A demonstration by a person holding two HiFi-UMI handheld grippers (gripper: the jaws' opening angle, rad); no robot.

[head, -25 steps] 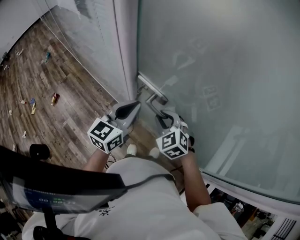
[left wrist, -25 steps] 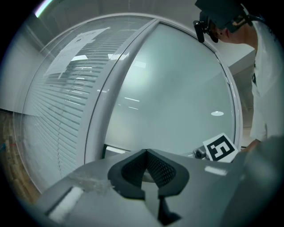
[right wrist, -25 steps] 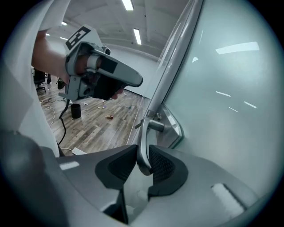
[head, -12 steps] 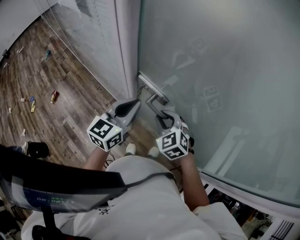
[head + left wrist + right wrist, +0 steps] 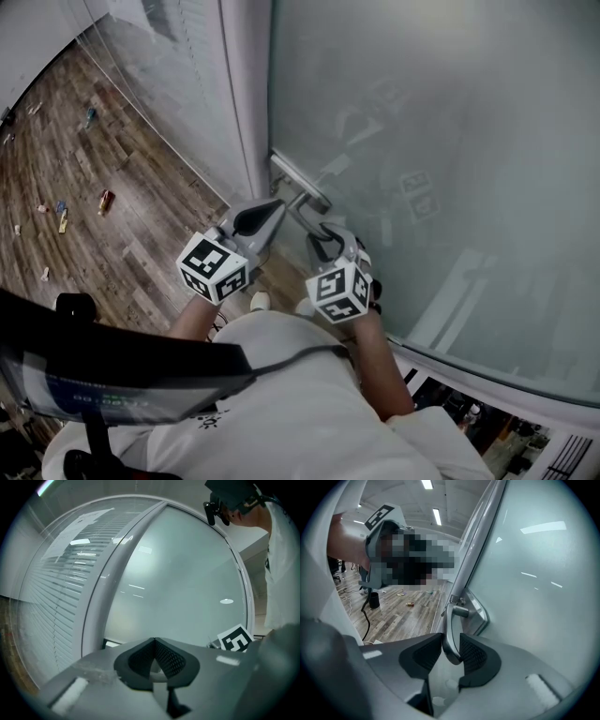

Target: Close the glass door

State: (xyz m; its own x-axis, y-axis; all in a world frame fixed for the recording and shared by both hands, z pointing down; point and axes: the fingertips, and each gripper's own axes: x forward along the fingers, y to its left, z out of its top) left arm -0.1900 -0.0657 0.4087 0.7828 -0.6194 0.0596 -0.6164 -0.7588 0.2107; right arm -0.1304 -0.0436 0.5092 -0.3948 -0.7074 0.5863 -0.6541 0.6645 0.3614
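We wore a white shirt [image 5: 281,403] with short sleeves [image 5: 427,429] and a small dark print on it. A thin black cable [image 5: 281,361] ran across the shirt. Just beyond the shirt showed white shoes [image 5: 262,301], and beside it a black headset [image 5: 112,361] with a lit screen. Our left gripper [image 5: 274,207] and right gripper [image 5: 317,232] were grey with dark ribbed pads. Each bore a black-and-white marker cube [image 5: 214,268]. The right gripper's jaws were opening, with the handle [image 5: 451,634] between them.
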